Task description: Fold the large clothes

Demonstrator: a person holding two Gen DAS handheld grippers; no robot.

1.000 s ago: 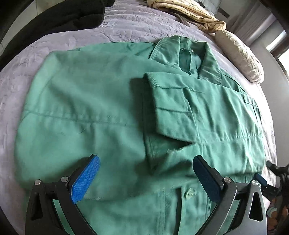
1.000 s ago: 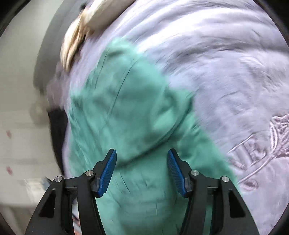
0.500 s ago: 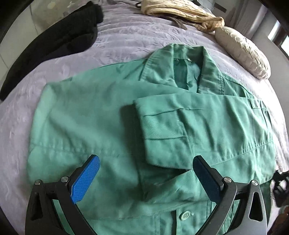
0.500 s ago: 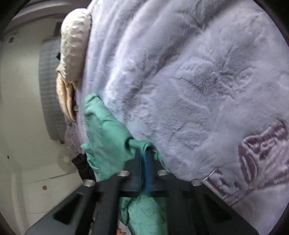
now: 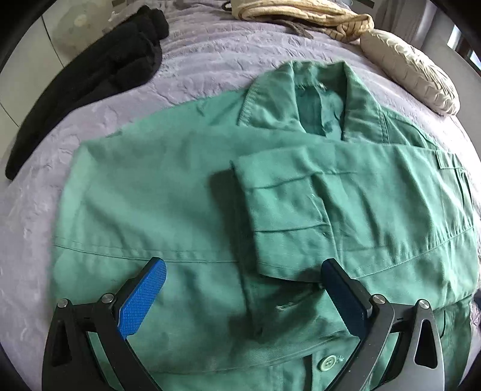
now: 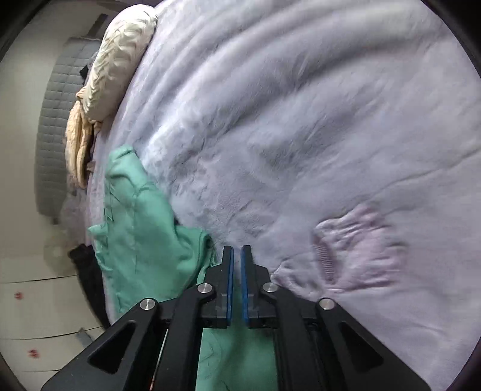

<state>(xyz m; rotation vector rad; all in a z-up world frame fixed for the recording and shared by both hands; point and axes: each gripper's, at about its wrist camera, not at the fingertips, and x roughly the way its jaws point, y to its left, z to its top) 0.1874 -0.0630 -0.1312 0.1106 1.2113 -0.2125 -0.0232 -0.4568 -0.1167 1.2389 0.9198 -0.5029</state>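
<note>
A green jacket (image 5: 180, 195) lies flat on the lilac bed cover (image 5: 210, 51), collar at the far side. One sleeve (image 5: 285, 216) is folded across its front. My left gripper (image 5: 240, 288) is open and empty, hovering above the jacket's lower front near a button (image 5: 326, 363). In the right wrist view the jacket's edge (image 6: 141, 228) is bunched at the left. My right gripper (image 6: 236, 255) has its jaws nearly together with a thin gap; green cloth lies beside and beneath it, and I cannot see cloth between the pads.
A black garment (image 5: 99, 75) lies at the bed's far left. A beige knitted garment (image 5: 300, 12) and a cream pillow (image 5: 412, 72) lie at the head. The pillow (image 6: 120, 57) and a grey quilted headboard (image 6: 51, 144) show in the right wrist view. The cover bears a pink embossed pattern (image 6: 354, 246).
The right gripper went from open over the jacket to nearly shut at the jacket's edge, then its jaws parted slightly. The left gripper drew back a little, staying open.
</note>
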